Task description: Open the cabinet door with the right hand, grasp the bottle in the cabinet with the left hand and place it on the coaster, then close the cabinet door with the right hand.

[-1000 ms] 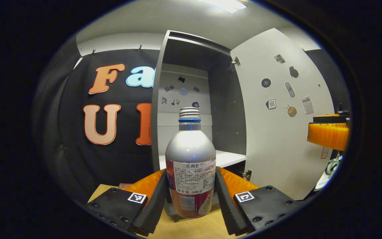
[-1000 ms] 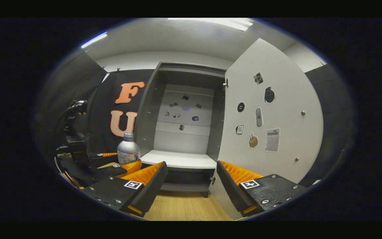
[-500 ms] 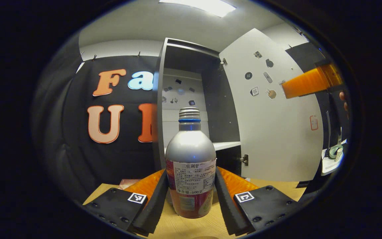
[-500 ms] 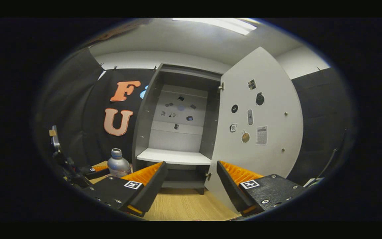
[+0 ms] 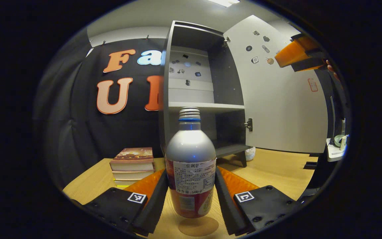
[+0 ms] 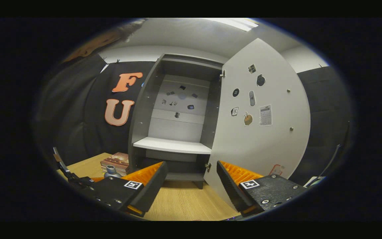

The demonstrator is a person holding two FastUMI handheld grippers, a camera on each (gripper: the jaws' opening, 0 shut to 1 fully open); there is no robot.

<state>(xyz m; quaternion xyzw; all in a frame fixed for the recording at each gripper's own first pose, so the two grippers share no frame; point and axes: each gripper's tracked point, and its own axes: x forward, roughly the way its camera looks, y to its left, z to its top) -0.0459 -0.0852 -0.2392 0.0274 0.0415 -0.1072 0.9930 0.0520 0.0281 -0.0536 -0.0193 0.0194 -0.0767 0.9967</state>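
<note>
Cabinet (image 5: 204, 83) door (image 5: 277, 99) open, shelves bare. Left gripper (image 5: 191, 196) clenched on bottle (image 5: 191, 166) above coaster (image 5: 198, 226), contact unclear. Right gripper (image 6: 192, 186) released; bottle mostly hidden there.

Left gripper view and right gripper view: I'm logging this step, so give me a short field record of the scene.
bottle: silver bottle, upright, held above the coaster
left gripper: shut on the bottle
right gripper: open, holding nothing
cabinet door: swung open
cabinet shelf: nothing standing on it
books: stack on the table, left of the cabinet
step: bottle out, not yet released; door not yet closed
</note>
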